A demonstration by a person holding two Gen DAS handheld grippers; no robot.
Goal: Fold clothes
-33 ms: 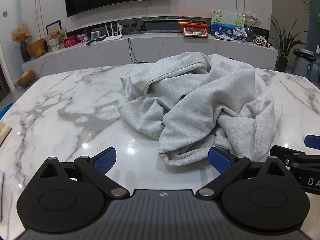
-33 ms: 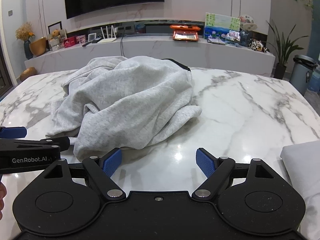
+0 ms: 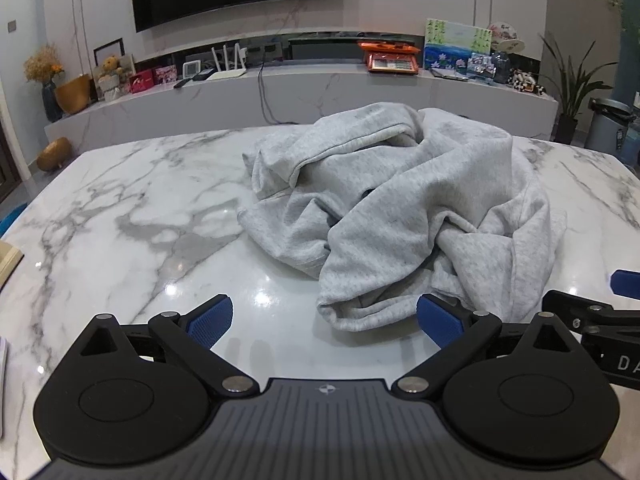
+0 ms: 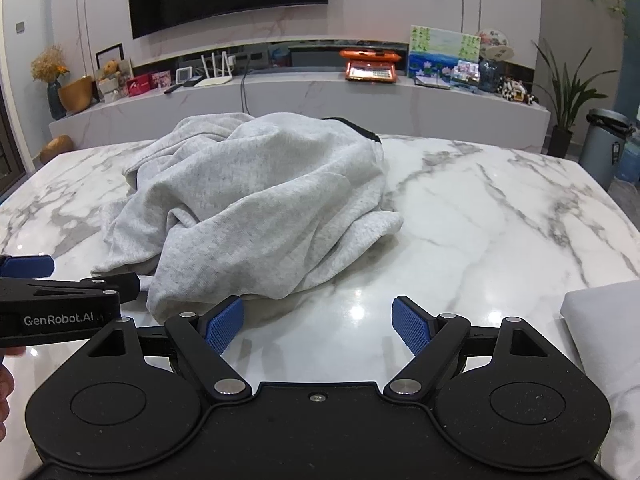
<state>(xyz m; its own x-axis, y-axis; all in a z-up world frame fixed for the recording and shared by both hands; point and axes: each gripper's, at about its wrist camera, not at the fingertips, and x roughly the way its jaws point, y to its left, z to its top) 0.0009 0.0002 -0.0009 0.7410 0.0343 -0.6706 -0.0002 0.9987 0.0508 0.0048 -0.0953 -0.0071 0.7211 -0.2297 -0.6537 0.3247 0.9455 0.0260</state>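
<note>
A crumpled light grey sweatshirt (image 3: 400,208) lies heaped on the white marble table (image 3: 140,208). My left gripper (image 3: 324,320) hovers open at the heap's near edge; its right pad sits beside the lowest fold and nothing is held. In the right wrist view the sweatshirt (image 4: 260,200) lies left of centre, with a dark trim showing at its far top. My right gripper (image 4: 317,322) is open above bare table (image 4: 500,220), its left pad next to the cloth's near hem. Each gripper shows at the other view's edge: right gripper (image 3: 592,312), left gripper (image 4: 60,300).
A pale folded cloth (image 4: 604,320) lies at the table's near right corner. A beige flat object (image 3: 8,256) sits at the left edge. Behind the table runs a marble sideboard (image 4: 320,96) with ornaments, below a wall television. A grey bin (image 4: 604,140) stands far right.
</note>
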